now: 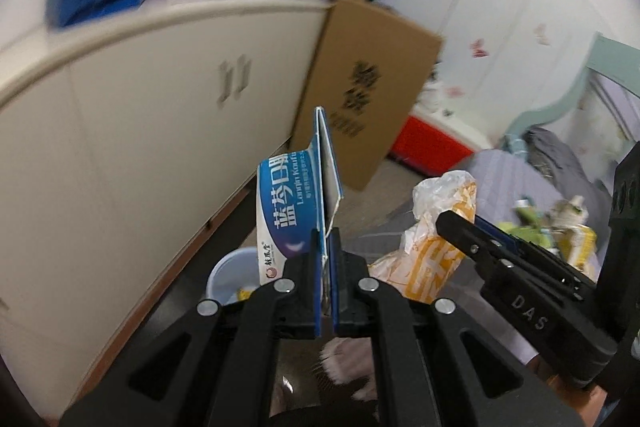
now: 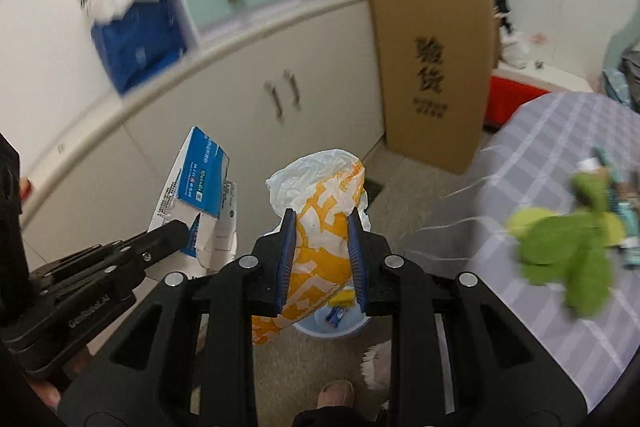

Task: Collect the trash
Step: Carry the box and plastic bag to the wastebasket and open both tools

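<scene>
Left claw (image 1: 327,247) clamped on a flattened blue-and-white medicine box (image 1: 298,203), gripped only by a thin edge, most of the carton standing up and out past the tips. Right claw (image 2: 322,227) squeezed on a crumpled orange-and-white plastic bag (image 2: 320,211), bulging above the pads and hanging loose below them. Pale blue bin (image 2: 332,325) just beneath the right claw, with scraps already inside; in the left view, same bin (image 1: 230,277) below and left of the tips. Likely trouble: box pivoting or slipping from so narrow a pinch, then landing on the floor beside the rim. Bag light and springy, apt to cling to a pad or drift off target on release. Small opening, two claws close together, so a knock between them or against the bin also possible.
</scene>
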